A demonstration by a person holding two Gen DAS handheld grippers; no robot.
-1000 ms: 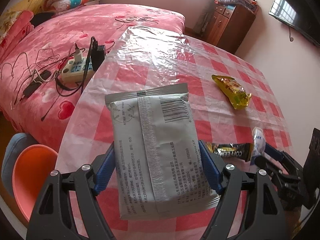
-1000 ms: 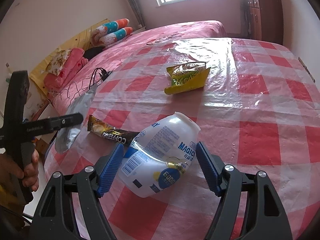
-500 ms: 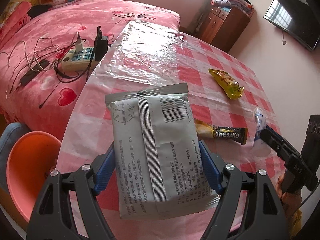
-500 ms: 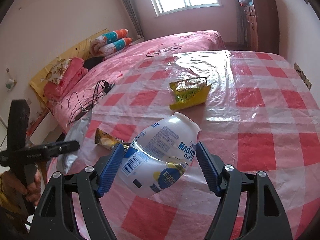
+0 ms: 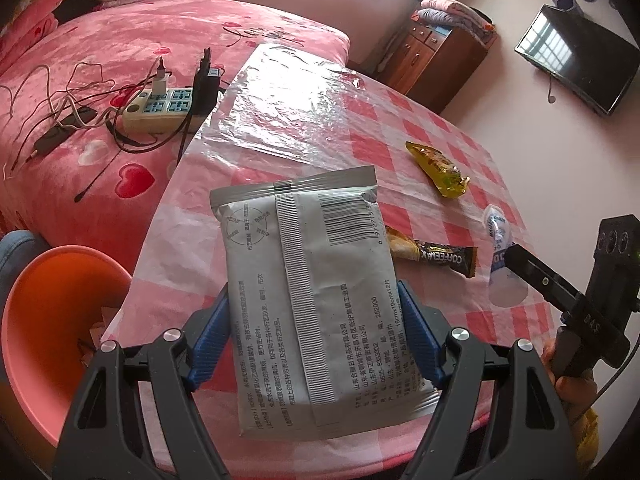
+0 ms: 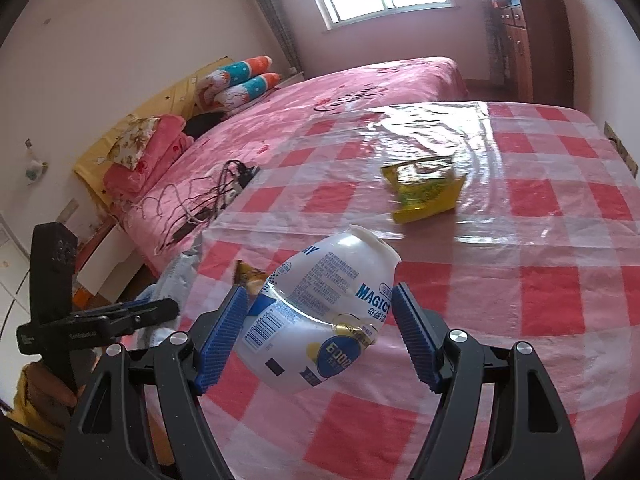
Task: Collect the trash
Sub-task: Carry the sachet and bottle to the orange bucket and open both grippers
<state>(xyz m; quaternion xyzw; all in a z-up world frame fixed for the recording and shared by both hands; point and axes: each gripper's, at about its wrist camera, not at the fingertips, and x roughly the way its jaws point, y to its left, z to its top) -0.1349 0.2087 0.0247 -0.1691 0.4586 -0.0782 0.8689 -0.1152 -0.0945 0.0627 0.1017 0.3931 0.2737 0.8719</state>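
While the left gripper [image 5: 312, 344] stands clamped on a grey wipes packet [image 5: 316, 300] rising upright between its blue pads, the right gripper [image 6: 320, 336] is clamped on a squashed white drink bottle [image 6: 320, 312] lifted clear of the checked table [image 6: 540, 288]. An orange bin [image 5: 52, 340] beside the table's edge holds a few scraps, while a yellow snack bag [image 5: 438, 170] and a coffee sachet [image 5: 436, 258] lie on the cloth. Compared with a second ago, more of the bin shows in the left wrist view, and the bottle hangs higher over the table.
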